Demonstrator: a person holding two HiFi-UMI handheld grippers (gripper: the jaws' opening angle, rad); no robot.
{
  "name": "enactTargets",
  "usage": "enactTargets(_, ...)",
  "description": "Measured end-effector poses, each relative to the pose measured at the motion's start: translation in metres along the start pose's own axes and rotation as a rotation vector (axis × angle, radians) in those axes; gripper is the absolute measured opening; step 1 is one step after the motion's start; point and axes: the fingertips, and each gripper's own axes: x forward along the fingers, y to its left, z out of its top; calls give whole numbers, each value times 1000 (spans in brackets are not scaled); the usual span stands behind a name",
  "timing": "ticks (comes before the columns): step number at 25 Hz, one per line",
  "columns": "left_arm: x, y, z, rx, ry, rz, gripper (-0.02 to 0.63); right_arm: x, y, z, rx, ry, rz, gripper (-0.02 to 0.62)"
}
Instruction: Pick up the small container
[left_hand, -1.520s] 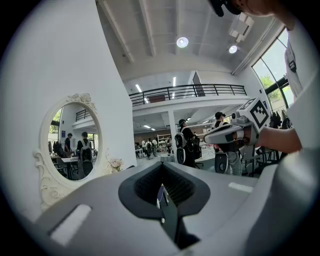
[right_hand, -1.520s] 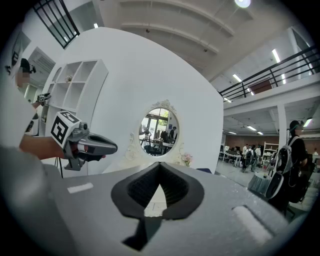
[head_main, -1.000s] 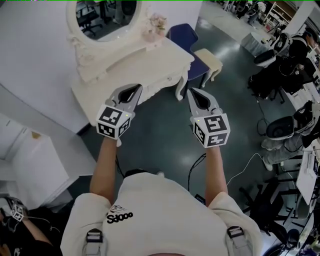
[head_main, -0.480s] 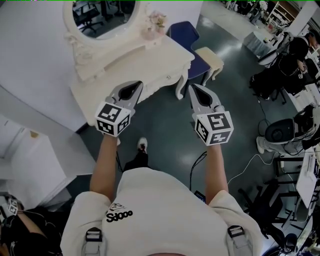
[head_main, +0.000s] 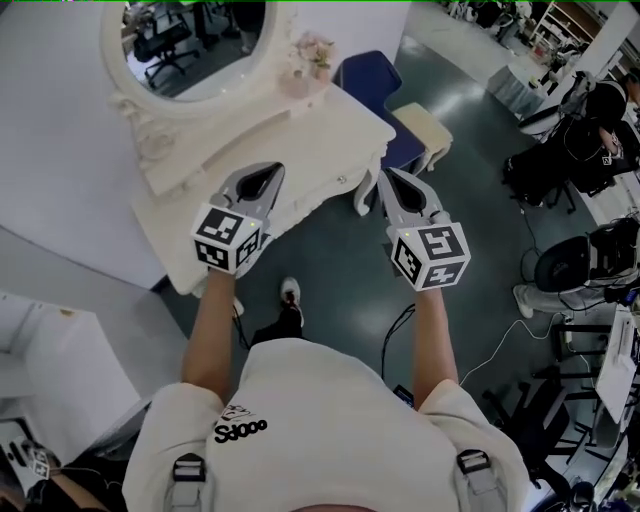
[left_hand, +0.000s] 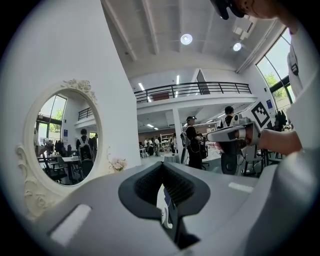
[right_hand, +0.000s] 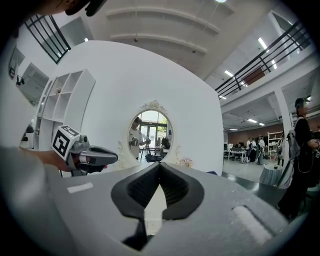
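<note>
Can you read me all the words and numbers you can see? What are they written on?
"Sdooo", as best it reads: black print on the person's white shirt, under a small logo.
Marker cubes: only black-and-white square patterns, no words or numbers.
Anything farther off in the room is too small to read.

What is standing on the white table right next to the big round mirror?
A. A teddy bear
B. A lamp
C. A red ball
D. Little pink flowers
D: a small bunch of pale pink flowers stands on the white dressing table, just to the right of the oval mirror in the head view.
</note>
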Motion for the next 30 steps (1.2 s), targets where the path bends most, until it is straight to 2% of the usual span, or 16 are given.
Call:
enactTargets(8,72,86,14,12,-1,-37,17,95,-29,30,12,-31,4,2)
enactTargets(11,92,111,17,10,-2,-51,17,123,-35,41,56,-73,21,2)
enactTargets(16,109,140,21,-4,-9,-64,17,155,-42,47,116,-64,22,2)
enactTargets(23,145,185,2,-29,7,-100,17,210,-55,35,121,-23,-5,2)
enactTargets(27,157,200,-8,0,37,-107,17,229,-55,28,108,-2,-15,2)
enactTargets(30,166,209,-20,-17,74,-108,18,238,-55,21,92,22,-10,2)
